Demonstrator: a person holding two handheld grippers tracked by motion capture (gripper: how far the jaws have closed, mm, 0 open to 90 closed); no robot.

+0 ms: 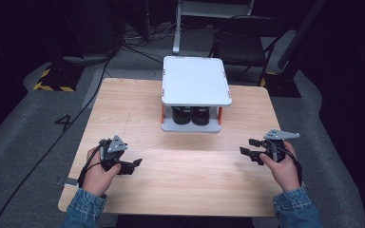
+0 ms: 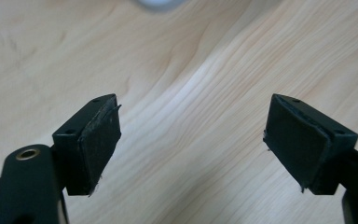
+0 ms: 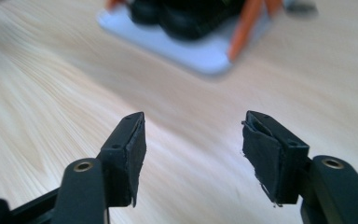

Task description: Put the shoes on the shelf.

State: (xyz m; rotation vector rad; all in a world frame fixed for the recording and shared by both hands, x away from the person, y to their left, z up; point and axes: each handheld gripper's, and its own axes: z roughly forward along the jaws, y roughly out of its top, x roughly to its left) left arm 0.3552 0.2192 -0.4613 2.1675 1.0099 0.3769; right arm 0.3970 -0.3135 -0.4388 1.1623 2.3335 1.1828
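A white two-level rack (image 1: pixel 196 80) with orange posts stands at the back middle of the wooden table (image 1: pixel 180 171). Two black round objects (image 1: pixel 191 115) sit side by side on its lower shelf. My left gripper (image 1: pixel 134 165) is near the front left of the table, pointing right, held in a hand. In the left gripper view its jaws (image 2: pixel 191 135) stand wide apart over bare wood with nothing between them. My right gripper (image 1: pixel 247 147) is at the right, pointing left. In the right gripper view it is open (image 3: pixel 193 149) and empty, and the rack (image 3: pixel 200 51) lies blurred ahead.
A dark chair (image 1: pixel 242 45) stands on the grey floor behind the table. Black cables (image 1: pixel 76 123) run along the left side. A yellow-and-black striped base (image 1: pixel 54 85) sits at the back left. Bare wood lies between the two grippers.
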